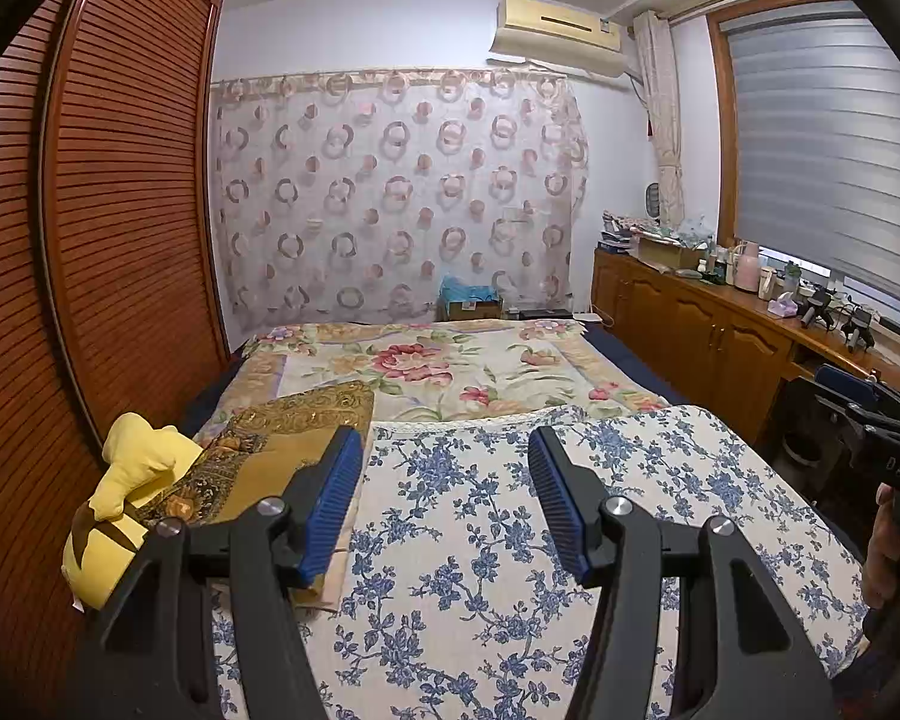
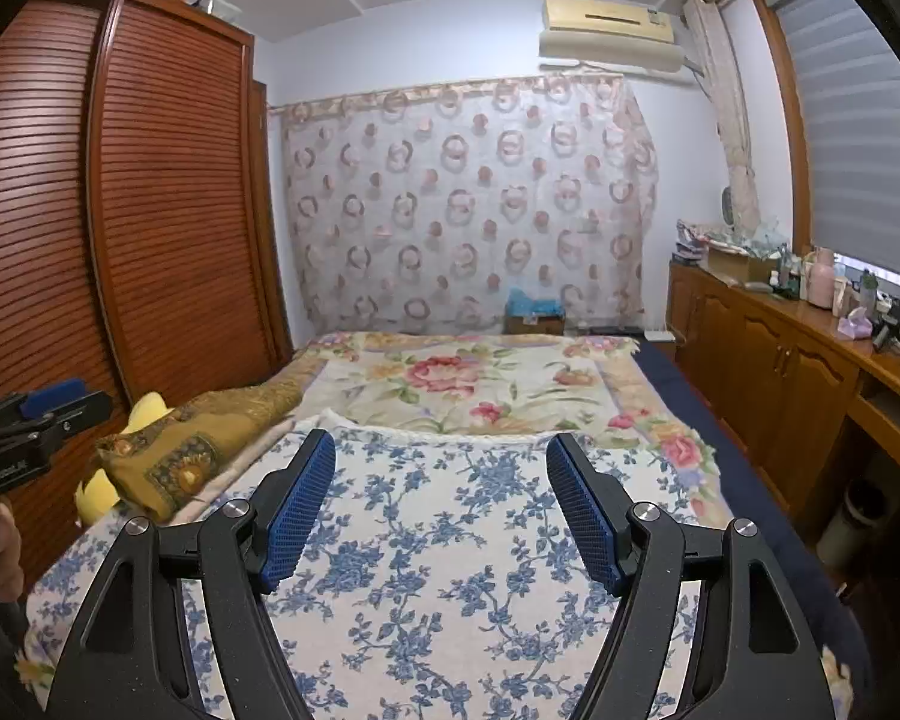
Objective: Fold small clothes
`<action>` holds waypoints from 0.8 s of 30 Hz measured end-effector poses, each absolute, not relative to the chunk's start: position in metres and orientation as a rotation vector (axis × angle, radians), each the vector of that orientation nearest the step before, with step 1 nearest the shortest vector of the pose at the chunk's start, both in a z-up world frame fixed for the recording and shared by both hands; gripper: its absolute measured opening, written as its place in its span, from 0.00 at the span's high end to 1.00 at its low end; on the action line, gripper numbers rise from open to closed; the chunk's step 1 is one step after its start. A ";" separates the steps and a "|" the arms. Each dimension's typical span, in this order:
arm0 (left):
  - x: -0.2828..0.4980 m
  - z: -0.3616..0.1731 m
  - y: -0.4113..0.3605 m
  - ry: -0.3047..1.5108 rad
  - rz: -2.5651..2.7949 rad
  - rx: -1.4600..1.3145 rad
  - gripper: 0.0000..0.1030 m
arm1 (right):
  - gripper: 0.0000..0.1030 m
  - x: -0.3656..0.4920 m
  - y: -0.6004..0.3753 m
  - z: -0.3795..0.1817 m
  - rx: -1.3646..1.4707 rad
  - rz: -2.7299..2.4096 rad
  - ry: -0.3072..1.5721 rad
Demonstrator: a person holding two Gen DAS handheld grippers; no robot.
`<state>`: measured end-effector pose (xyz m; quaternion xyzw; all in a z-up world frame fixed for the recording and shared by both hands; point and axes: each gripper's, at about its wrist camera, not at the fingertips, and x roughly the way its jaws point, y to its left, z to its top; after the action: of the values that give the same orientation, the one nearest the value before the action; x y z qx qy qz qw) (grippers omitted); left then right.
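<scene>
No small garment shows in either view. A white cloth with blue flowers (image 1: 486, 540) lies spread flat on the near part of the bed; it also shows in the right wrist view (image 2: 450, 558). My left gripper (image 1: 445, 450) is open and empty, held above this cloth. My right gripper (image 2: 441, 459) is open and empty, also above the cloth. The right gripper shows at the right edge of the left wrist view (image 1: 870, 414). The left gripper shows at the left edge of the right wrist view (image 2: 36, 420).
A gold patterned cushion (image 1: 282, 450) and a yellow plush toy (image 1: 132, 480) lie at the bed's left. A floral blanket (image 1: 426, 366) covers the far bed. A slatted wooden wardrobe (image 1: 120, 210) stands left; a cluttered wooden cabinet (image 1: 708, 336) runs along the right.
</scene>
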<state>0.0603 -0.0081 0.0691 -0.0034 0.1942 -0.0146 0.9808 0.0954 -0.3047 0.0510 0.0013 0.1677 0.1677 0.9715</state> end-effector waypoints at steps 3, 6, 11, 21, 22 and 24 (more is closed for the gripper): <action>0.060 0.069 -0.009 0.388 -0.025 -0.003 0.45 | 0.27 0.095 -0.305 0.051 0.004 0.341 0.338; 0.059 0.068 -0.011 0.386 -0.025 -0.001 0.45 | 0.27 0.097 -0.305 0.050 0.000 0.335 0.338; 0.058 0.068 -0.011 0.386 -0.024 -0.002 0.45 | 0.27 0.097 -0.305 0.049 0.001 0.332 0.343; 0.058 0.067 -0.011 0.383 -0.023 -0.002 0.44 | 0.27 0.097 -0.306 0.049 0.000 0.333 0.343; 0.057 0.068 -0.012 0.382 -0.022 -0.002 0.44 | 0.27 0.097 -0.306 0.049 0.001 0.333 0.343; 0.056 0.068 -0.012 0.382 -0.020 -0.001 0.44 | 0.27 0.097 -0.305 0.049 0.001 0.334 0.342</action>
<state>0.0564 -0.0121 0.0683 -0.0006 0.1896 -0.0101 0.9818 0.0970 -0.3053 0.0491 0.0004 0.1692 0.1652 0.9716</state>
